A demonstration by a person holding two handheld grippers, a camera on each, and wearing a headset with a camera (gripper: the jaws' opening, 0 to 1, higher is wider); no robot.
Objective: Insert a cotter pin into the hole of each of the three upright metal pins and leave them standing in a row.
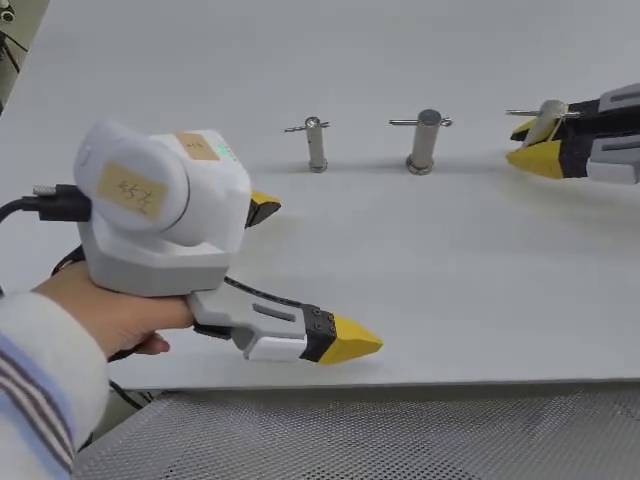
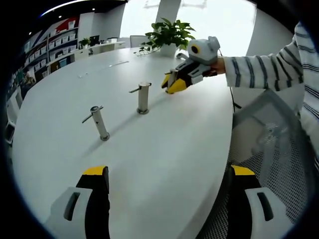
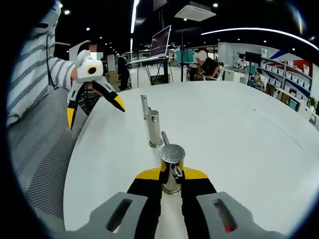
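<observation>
Two metal pins stand upright on the white table [image 1: 450, 280], the left pin [image 1: 316, 146] and the middle pin [image 1: 425, 141], each with a cotter pin through its top. My right gripper [image 1: 532, 142] comes in from the right edge and is shut on the third pin [image 1: 548, 121], which leans slightly and also carries a cotter pin [image 1: 525, 112]. In the right gripper view the jaws [image 3: 172, 175] clamp this pin [image 3: 172, 158], with the middle pin [image 3: 153, 128] and far pin [image 3: 144, 105] lined up beyond. My left gripper [image 1: 310, 275] is wide open and empty near the front edge.
The table's front edge [image 1: 400, 383] runs just below the left gripper, with grey mesh [image 1: 380, 435] beneath it. A potted plant [image 2: 169, 32] stands at the table's far end. Bare tabletop [image 2: 164, 149] lies between the open left jaws and the pins.
</observation>
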